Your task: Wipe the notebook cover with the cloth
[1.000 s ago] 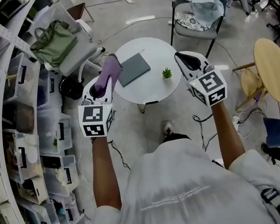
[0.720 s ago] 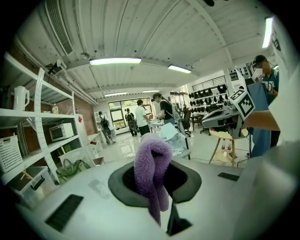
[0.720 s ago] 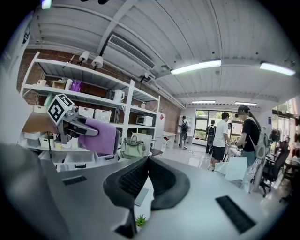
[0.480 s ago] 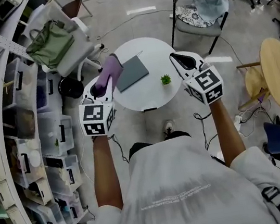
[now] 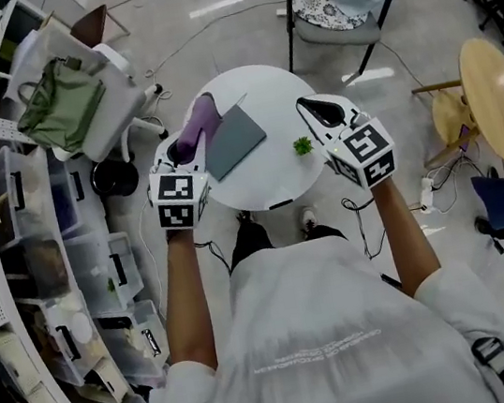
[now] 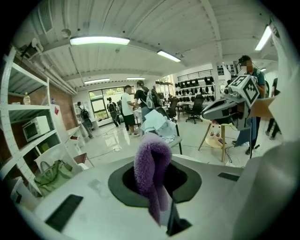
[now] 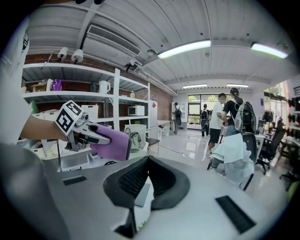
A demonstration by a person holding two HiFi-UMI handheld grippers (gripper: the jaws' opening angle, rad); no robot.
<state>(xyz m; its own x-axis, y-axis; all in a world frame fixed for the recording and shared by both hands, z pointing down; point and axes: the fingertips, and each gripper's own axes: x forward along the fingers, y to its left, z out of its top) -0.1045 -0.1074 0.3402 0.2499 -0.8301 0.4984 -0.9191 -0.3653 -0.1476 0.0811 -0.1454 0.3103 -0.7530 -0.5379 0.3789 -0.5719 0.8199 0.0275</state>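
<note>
Purple cloth (image 5: 201,118) lengthwise in left tongs (image 5: 188,147), notebook (image 5: 234,139) seemingly diagonal.

floor: grey, glossy (image 5: 235,37) | left: shelves of bins (image 5: 81,261) | right: round wooden stool (image 5: 498,95) | ceiling: tube lights (image 6: 99,41)

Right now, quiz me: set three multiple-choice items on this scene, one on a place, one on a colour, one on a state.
1. Where does the notebook lie?
A. on the round table
B. on a chair
C. on a shelf

2. What colour is the cloth?
A. green
B. purple
C. white

3. The right tongs are:
A. shut on the cloth
B. shut and empty
C. holding the notebook

Answers:
1 A, it lies flat on the white tabletop.
2 B, a purple fuzzy fold sticks out of the left tongs.
3 B, their tips meet with nothing between.
</note>
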